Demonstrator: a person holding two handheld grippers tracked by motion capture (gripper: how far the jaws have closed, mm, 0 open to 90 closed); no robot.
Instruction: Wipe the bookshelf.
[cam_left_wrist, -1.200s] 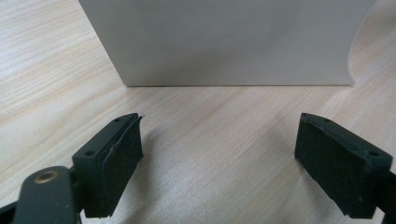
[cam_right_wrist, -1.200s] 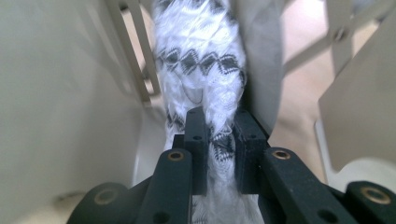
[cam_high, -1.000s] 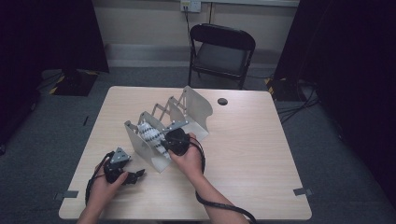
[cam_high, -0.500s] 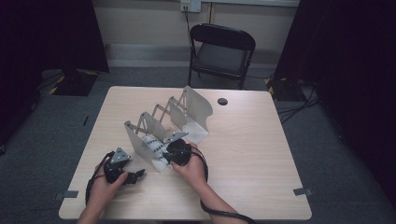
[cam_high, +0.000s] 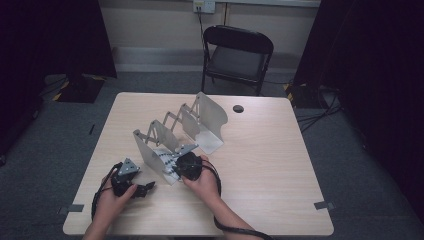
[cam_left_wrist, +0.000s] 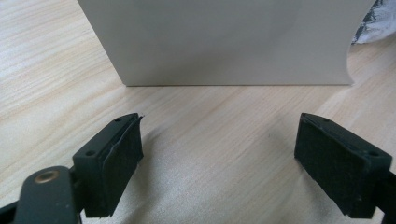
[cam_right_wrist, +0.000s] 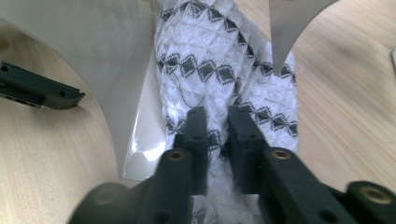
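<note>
A grey metal accordion rack (cam_high: 175, 131) stands at the middle of the table. A white cloth with black diamonds (cam_right_wrist: 210, 51) lies in the rack's nearest slot (cam_high: 165, 159). My right gripper (cam_right_wrist: 217, 114) reaches into that slot from the near side (cam_high: 175, 164). Its jaws have just been closing and now pinch a fold of the cloth between the pads. My left gripper (cam_left_wrist: 219, 158) rests low on the table left of the rack (cam_high: 147, 189), open and with nothing in it. It faces the rack's end plate (cam_left_wrist: 224, 42). One of its fingers (cam_right_wrist: 37, 88) shows past the plate's curved cut-out.
A black folding chair (cam_high: 237, 50) stands beyond the far edge of the table (cam_high: 300, 190). A small dark round thing (cam_high: 238, 108) lies near the far edge. Cables trail from both grippers toward the near edge. Dark curtains flank the room.
My right hand has come down and toward the near side, from the top of the rack into its nearest slot. The left hand has kept still.
</note>
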